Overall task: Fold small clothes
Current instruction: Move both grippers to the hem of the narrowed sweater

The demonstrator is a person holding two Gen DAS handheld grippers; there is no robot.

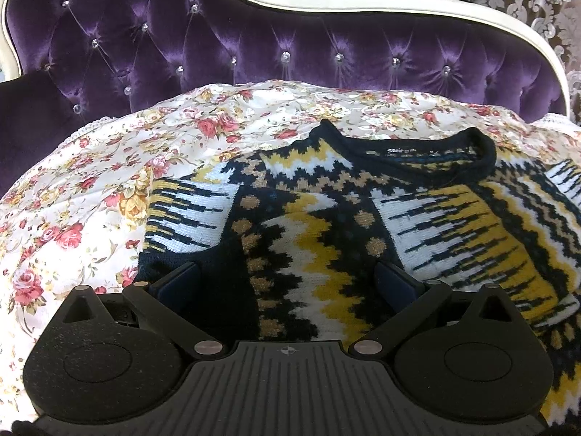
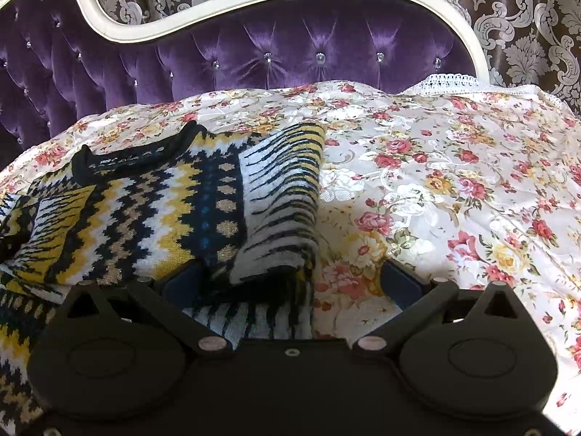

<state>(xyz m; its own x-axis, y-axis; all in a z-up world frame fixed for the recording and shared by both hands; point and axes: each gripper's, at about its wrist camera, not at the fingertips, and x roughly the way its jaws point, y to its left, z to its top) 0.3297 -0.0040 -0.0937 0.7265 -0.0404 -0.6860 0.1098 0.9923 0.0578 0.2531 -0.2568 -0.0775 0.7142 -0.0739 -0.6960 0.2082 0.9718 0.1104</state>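
Note:
A small knitted sweater (image 1: 326,218) in navy, yellow, white and tan zigzags lies on the floral bedspread, dark neckline (image 1: 417,149) toward the headboard. Both sleeves are folded in over the body. My left gripper (image 1: 290,276) is open, hovering low over the sweater's left part, nothing between its fingers. In the right wrist view the same sweater (image 2: 152,210) fills the left half, its striped right sleeve (image 2: 283,200) folded inward. My right gripper (image 2: 290,279) is open, its left finger over the sleeve's cuff end, its right finger over bare bedspread.
The floral bedspread (image 2: 454,200) with a lace edge covers the bed. A tufted purple velvet headboard (image 1: 254,43) with a cream frame stands behind. Damask-patterned curtains (image 2: 526,18) hang beyond it.

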